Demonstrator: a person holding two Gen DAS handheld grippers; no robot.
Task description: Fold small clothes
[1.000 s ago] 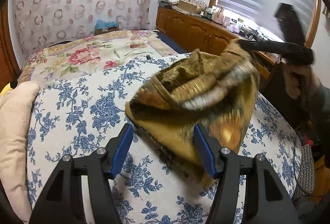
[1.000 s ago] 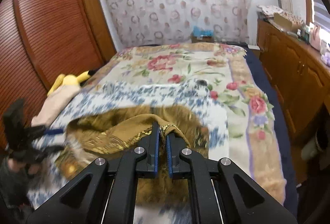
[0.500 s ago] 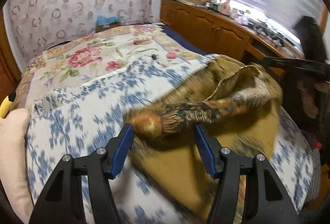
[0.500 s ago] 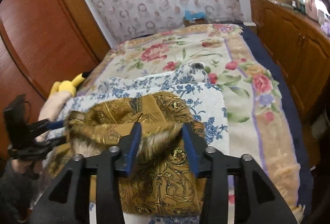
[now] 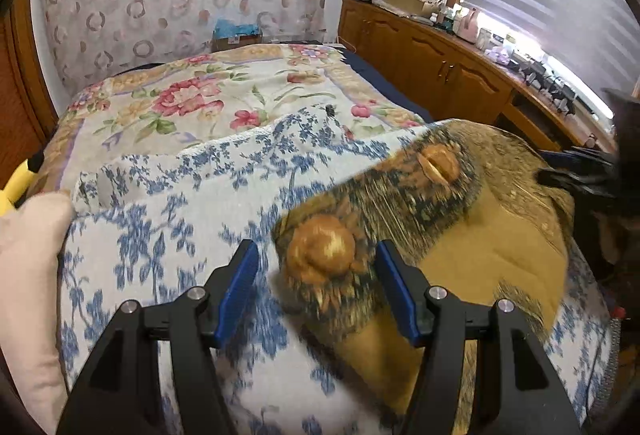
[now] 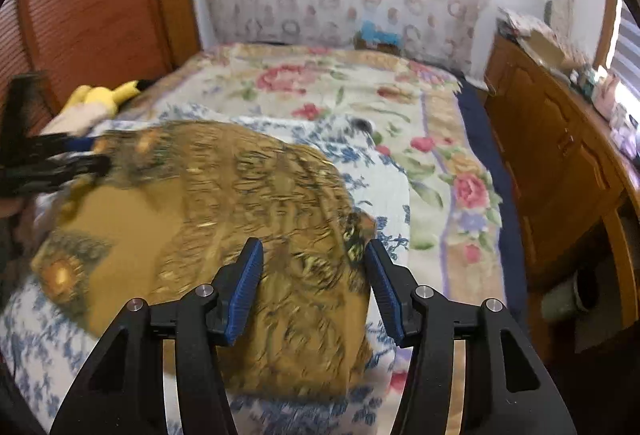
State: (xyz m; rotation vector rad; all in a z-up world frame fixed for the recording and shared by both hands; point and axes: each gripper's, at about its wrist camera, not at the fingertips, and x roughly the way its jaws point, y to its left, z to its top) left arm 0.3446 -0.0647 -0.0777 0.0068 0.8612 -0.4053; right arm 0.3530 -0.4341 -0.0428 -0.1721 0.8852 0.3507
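A small golden-brown patterned garment [image 5: 440, 235] lies spread on the blue-and-white floral cloth [image 5: 160, 235] on the bed. It also shows in the right wrist view [image 6: 240, 219]. My left gripper [image 5: 316, 287] is open, its blue pads either side of the garment's near corner, holding nothing. My right gripper [image 6: 314, 287] is open above the garment's near edge. Each gripper shows in the other's view, the right one [image 5: 580, 171] at the garment's far right, the left one [image 6: 52, 163] at its far left.
The bed has a pink-rose floral blanket [image 5: 200, 103] behind the blue cloth. A cream pillow [image 5: 28, 275] and a yellow plush toy [image 6: 100, 99] lie at the left side. A wooden cabinet [image 5: 440, 67] with clutter runs along the right, under a window blind.
My right gripper opened and let go of the garment's fold. The garment dropped from a raised bunch to lying flatter on the cloth. Both views are blurred with motion.
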